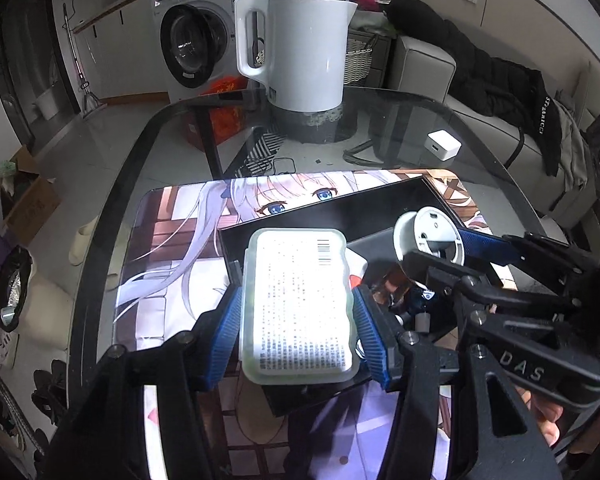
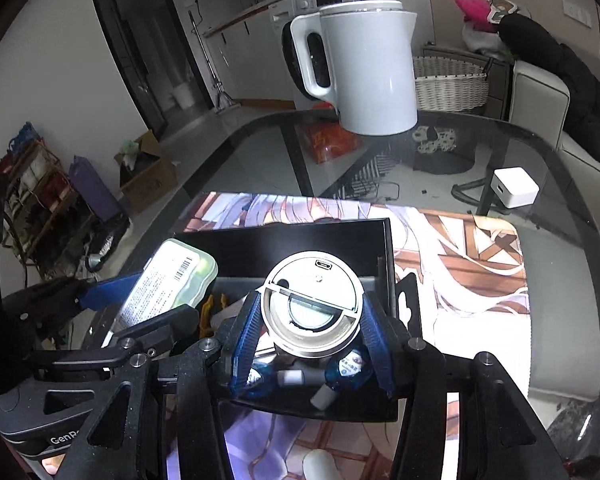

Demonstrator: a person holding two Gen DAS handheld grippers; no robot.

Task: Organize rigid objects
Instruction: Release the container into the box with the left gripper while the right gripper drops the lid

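Note:
My left gripper is shut on a translucent plastic case with a printed white label, held over the black tray. The case also shows in the right wrist view. My right gripper is shut on a round white device with a USB port, held above the same black tray. That device shows in the left wrist view. Small blue and white items lie in the tray under the right gripper.
The tray sits on an anime-print mat on a glass table. A white electric kettle stands at the back, and a white charger cube lies to the right. A sofa with dark clothes is behind the table.

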